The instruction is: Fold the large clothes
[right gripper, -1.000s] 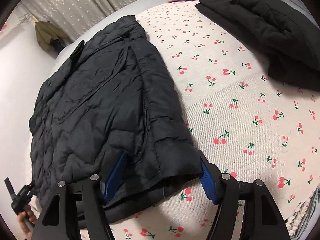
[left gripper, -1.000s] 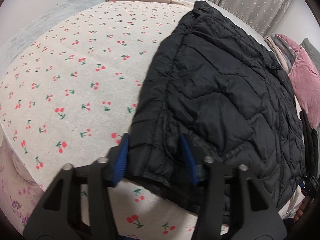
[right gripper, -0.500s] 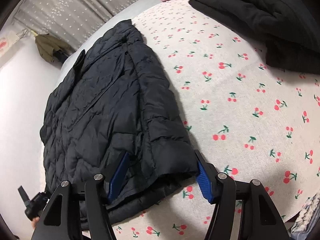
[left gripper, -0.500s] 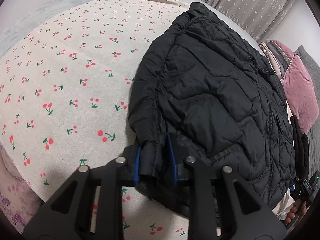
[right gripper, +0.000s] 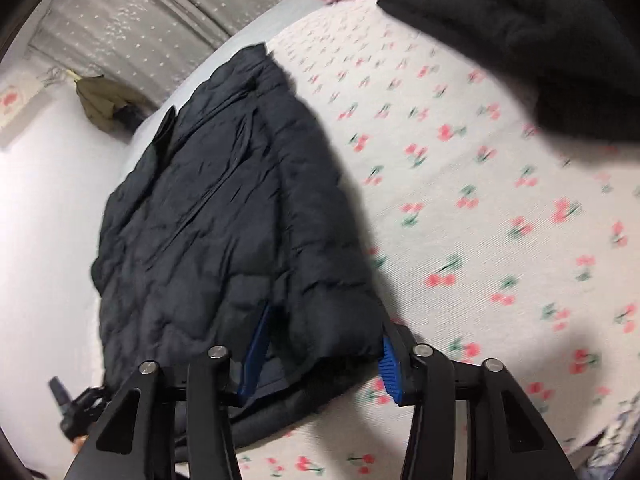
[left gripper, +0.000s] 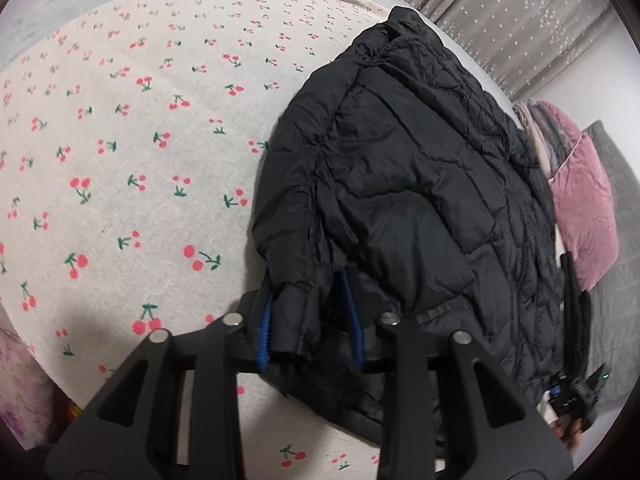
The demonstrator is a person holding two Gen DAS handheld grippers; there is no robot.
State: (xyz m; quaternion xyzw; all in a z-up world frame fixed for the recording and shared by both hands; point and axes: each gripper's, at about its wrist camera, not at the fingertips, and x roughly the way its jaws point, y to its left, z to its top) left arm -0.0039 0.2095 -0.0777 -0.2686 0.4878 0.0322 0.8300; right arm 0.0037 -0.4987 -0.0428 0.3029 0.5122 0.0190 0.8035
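Note:
A black quilted puffer jacket lies spread on a cherry-print bedsheet. My left gripper is shut on the jacket's near hem corner and lifts it slightly, bunching the fabric. In the right wrist view the same jacket fills the left half. My right gripper has its blue pads around the other hem corner, closing on it; the jacket corner bulges between the pads. The right view is motion-blurred.
A second dark folded garment lies at the far right of the bed. A pink pillow and grey bedding sit by the jacket's far side. Dotted grey curtains hang behind. The sheet stretches to the right.
My left gripper closed from open onto the hem corner and raised it. My right gripper narrowed around the other corner and lifted, tilting the view.

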